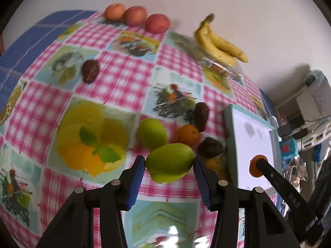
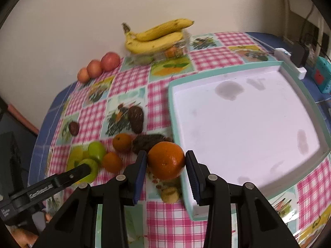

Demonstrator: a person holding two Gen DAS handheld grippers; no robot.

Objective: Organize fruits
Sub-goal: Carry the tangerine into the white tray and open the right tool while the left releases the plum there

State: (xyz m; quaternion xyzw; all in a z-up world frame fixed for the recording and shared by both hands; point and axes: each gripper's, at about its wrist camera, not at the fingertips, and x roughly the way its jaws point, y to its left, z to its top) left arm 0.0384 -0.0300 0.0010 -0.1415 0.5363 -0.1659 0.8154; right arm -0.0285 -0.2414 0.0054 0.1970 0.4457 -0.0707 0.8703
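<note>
The left gripper [image 1: 169,166] is holding a green mango [image 1: 170,162], with its blue pads [image 1: 136,180] pressing on both sides of the fruit, above the checkered tablecloth [image 1: 115,78]. The right gripper [image 2: 166,166] is clamped on an orange [image 2: 166,160] in the same way, just beside the left rim of the tray [image 2: 172,111].

The tray is lying at the right part of the table, and its white floor is showing only some grey stains, so there is wide room inside it. Its near corner is reaching close to the table edge. Between the tray and the grippers the fruits are lying tightly together: a second green mango [image 1: 152,134], a small orange [image 1: 188,134] and two dark brown fruits [image 1: 202,116]. One more dark fruit [image 1: 90,70] is lying alone, well apart from them. Three apples [image 1: 135,15] are standing in a row at the far edge near the wall, and the bananas [image 1: 219,43] are resting on a clear plastic container [image 1: 219,66].

In the right wrist view, white lettering is showing on the left gripper's black arm, but it is too blurred for reading. This view is also showing a small yellowish fruit [image 2: 170,194] touching the tray wall, and another small orange [image 2: 111,162] beside the mangoes. The left wrist view is showing shelves and cables beyond the table's right edge.
</note>
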